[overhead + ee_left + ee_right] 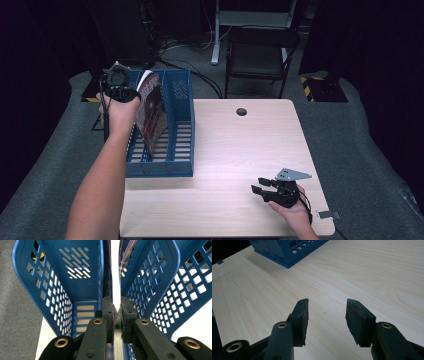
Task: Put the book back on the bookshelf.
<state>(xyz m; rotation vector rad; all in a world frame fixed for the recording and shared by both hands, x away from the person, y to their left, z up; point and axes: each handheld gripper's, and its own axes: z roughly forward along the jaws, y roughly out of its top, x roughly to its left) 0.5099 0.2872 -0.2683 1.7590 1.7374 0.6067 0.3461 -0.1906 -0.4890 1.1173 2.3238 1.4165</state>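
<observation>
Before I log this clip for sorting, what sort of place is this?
Probably a recording lab or studio: dark curtained surroundings, a lone wooden table on grey floor covering, a folding chair and loose cables behind it.

The blue perforated plastic file rack takes up the left part of the pale wooden tabletop; its dividers leave narrow slots. A glossy red-covered magazine stands tilted in one slot, blocking it. To the right of the rack the tabletop lies bare, giving wide room around the right gripper.
</observation>
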